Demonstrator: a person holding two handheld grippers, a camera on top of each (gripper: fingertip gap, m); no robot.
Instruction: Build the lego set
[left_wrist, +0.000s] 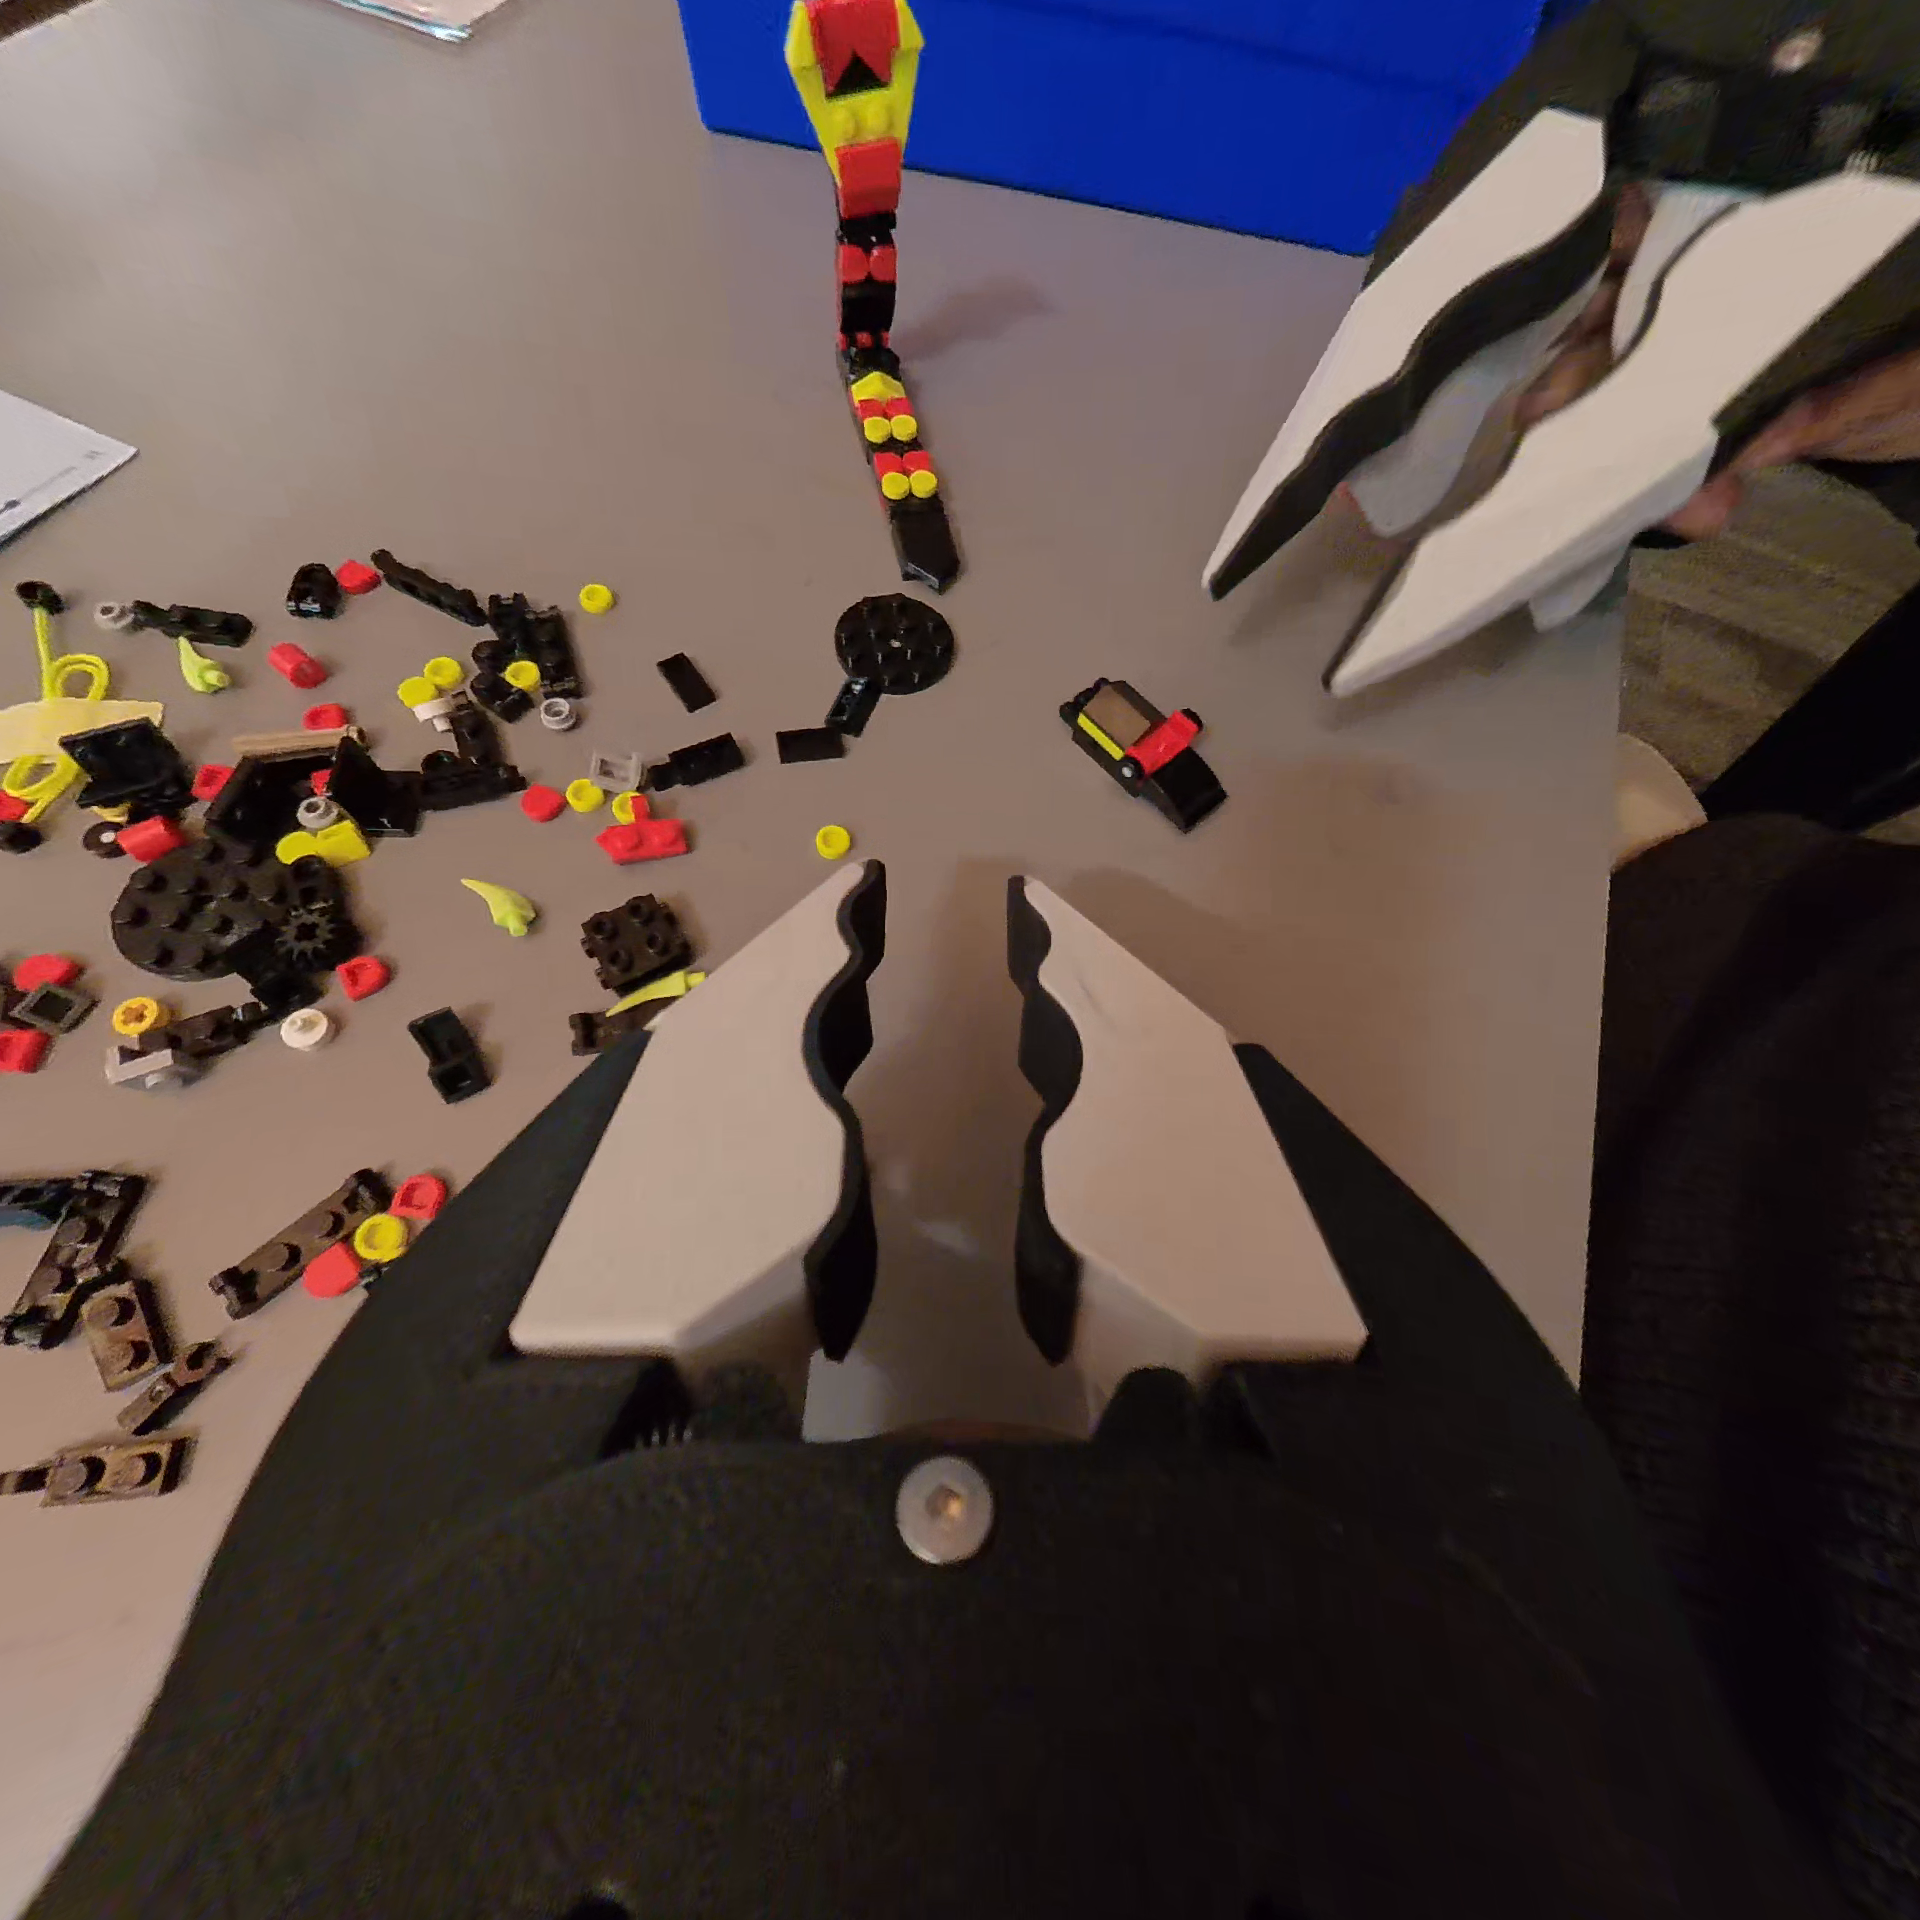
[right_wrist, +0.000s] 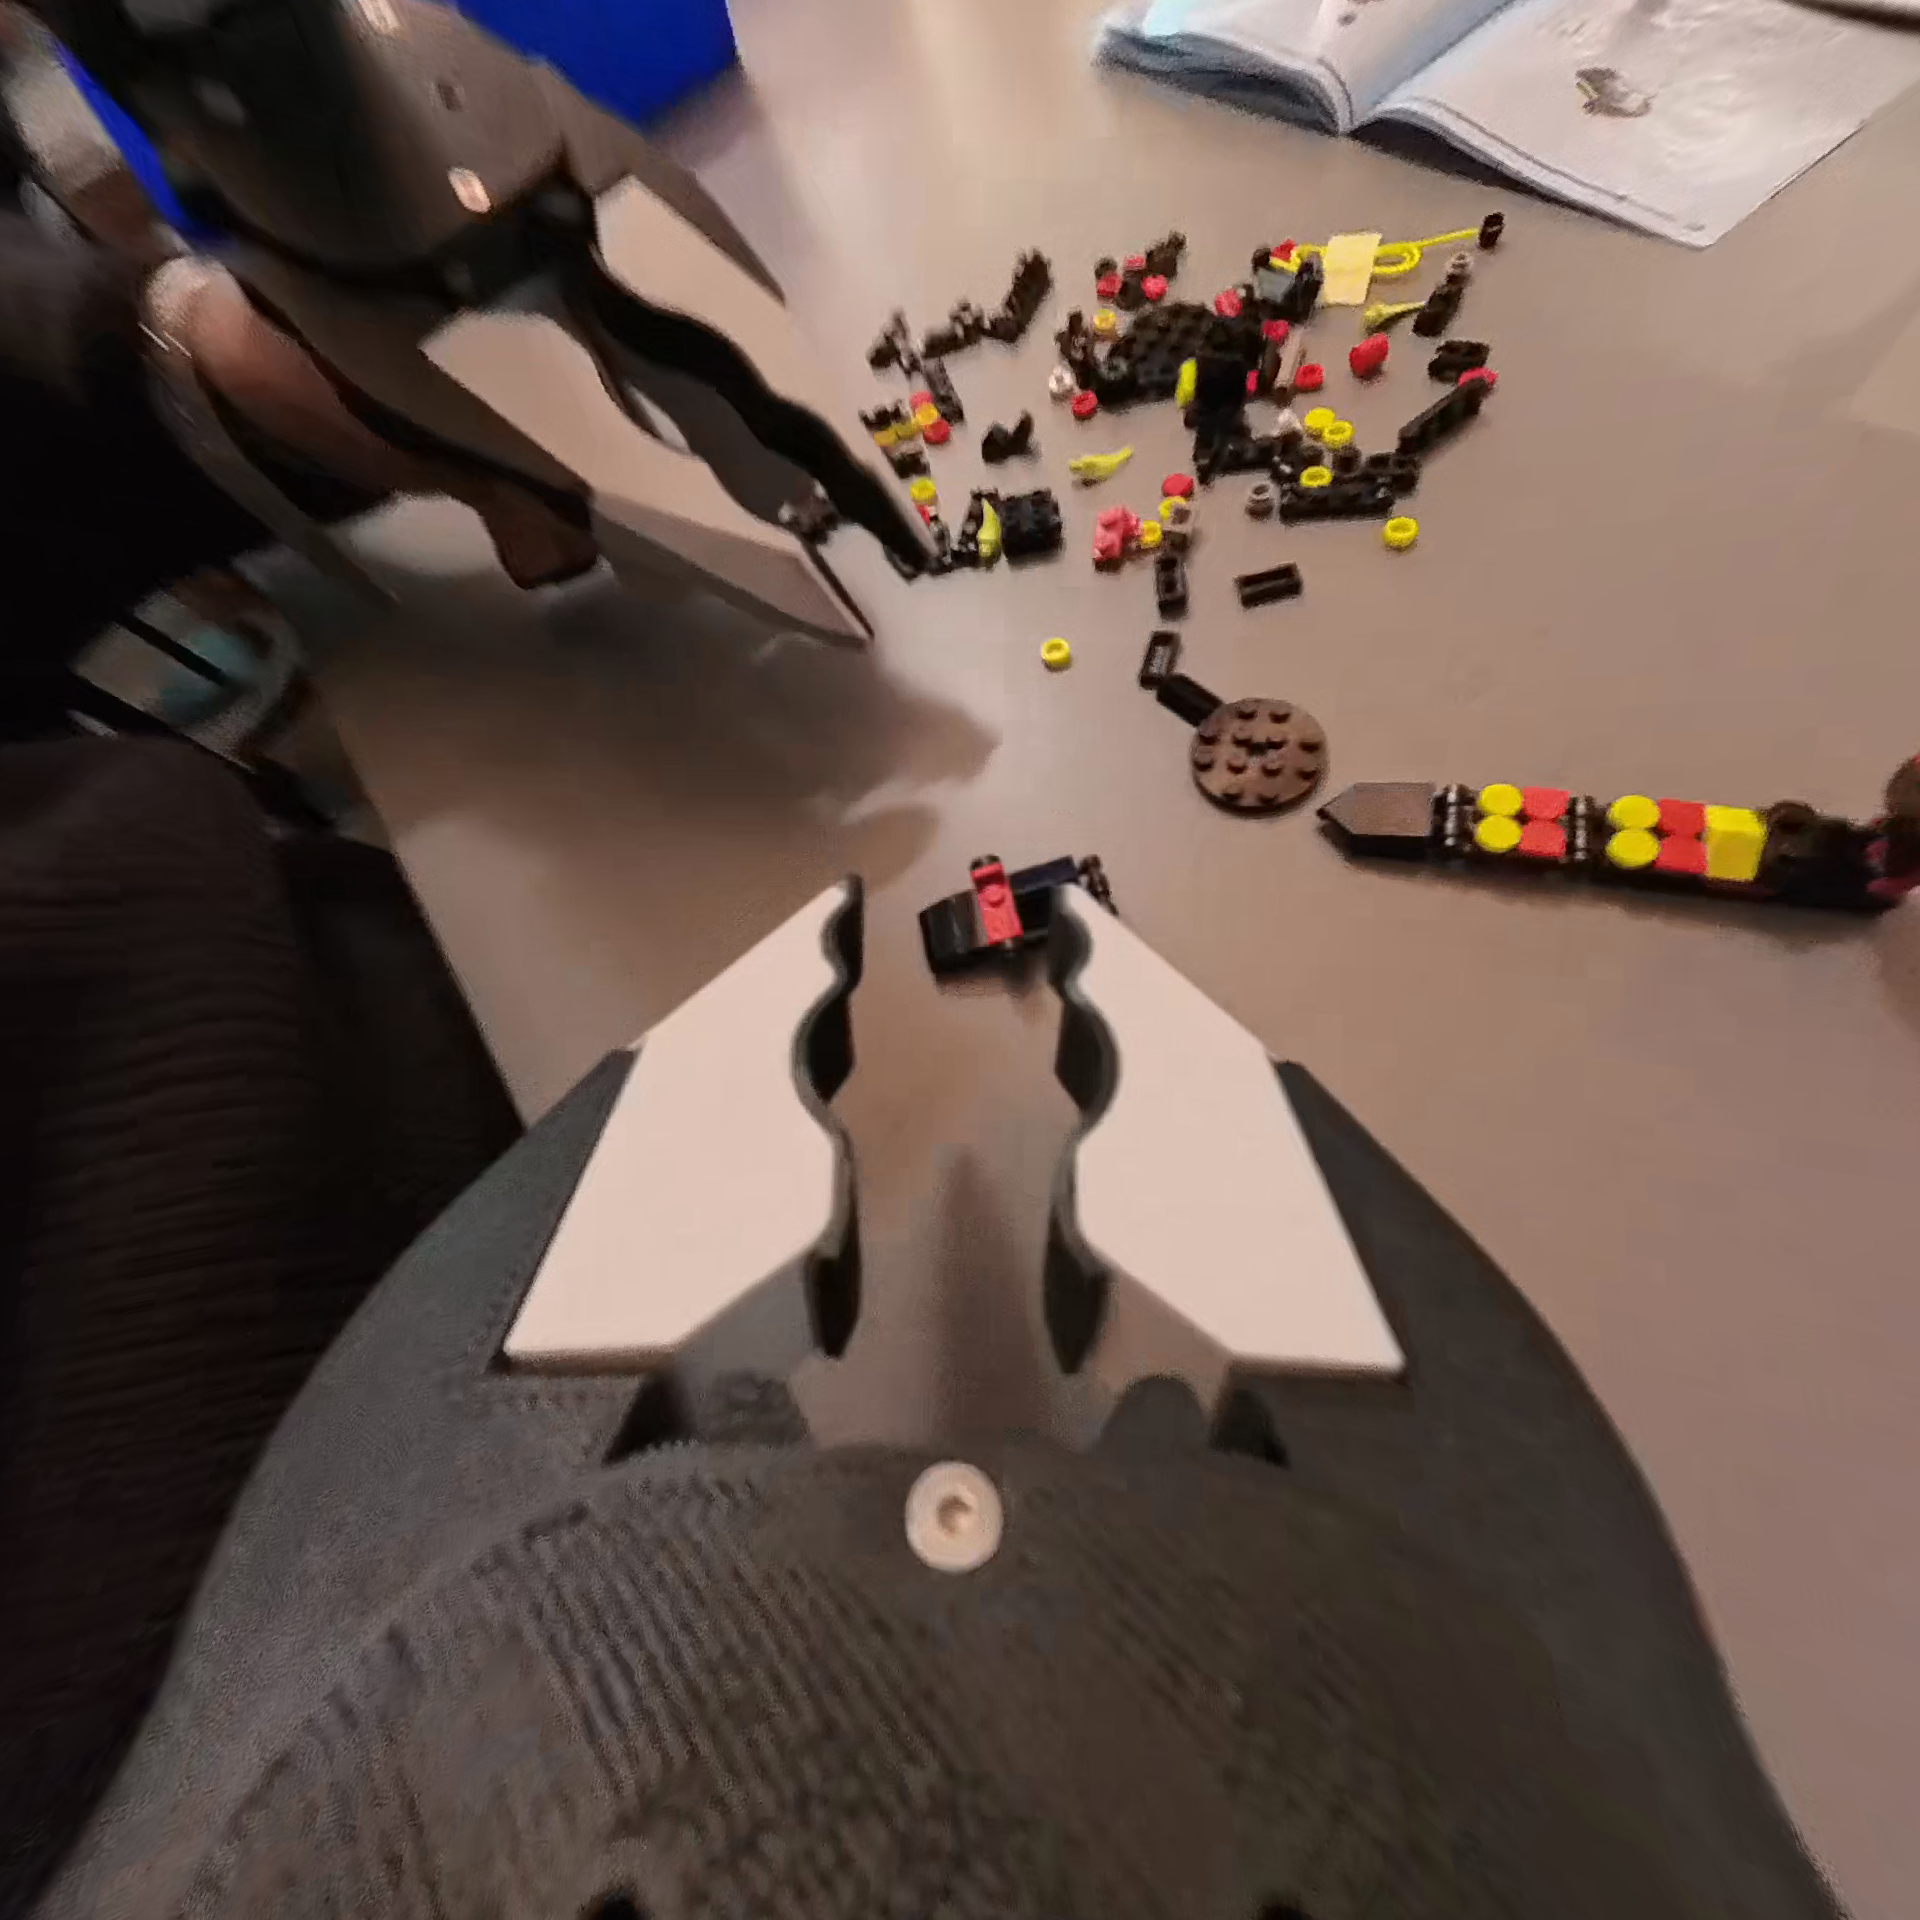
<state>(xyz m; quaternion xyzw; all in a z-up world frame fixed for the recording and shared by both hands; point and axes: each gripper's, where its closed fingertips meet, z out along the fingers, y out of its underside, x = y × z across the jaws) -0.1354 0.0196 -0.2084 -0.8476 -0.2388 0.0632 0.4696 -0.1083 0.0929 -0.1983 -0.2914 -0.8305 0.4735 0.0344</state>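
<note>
A part-built snake of red, yellow and black bricks (left_wrist: 878, 343) rises at the back of the grey table; its flat tail (right_wrist: 1621, 842) lies at the right of the right wrist view. A small black, red and yellow sub-assembly (left_wrist: 1143, 753) lies alone on the table; in the right wrist view this piece (right_wrist: 997, 914) sits just ahead of my right gripper (right_wrist: 966, 904), which is open and empty. My left gripper (left_wrist: 945, 878) is open and empty above bare table. The right gripper also shows in the left wrist view (left_wrist: 1278, 634), the left gripper in the right wrist view (right_wrist: 883, 582).
Loose black, red and yellow pieces (left_wrist: 312, 831) spread over the left of the table, with a black round plate (left_wrist: 894, 644) near the tail. A blue box (left_wrist: 1143, 114) stands behind the snake. An open instruction booklet (right_wrist: 1558, 94) lies at the back. The table edge (left_wrist: 1605, 935) is on the right. The tips of one gripper are about 9 cm away from the tips of the other.
</note>
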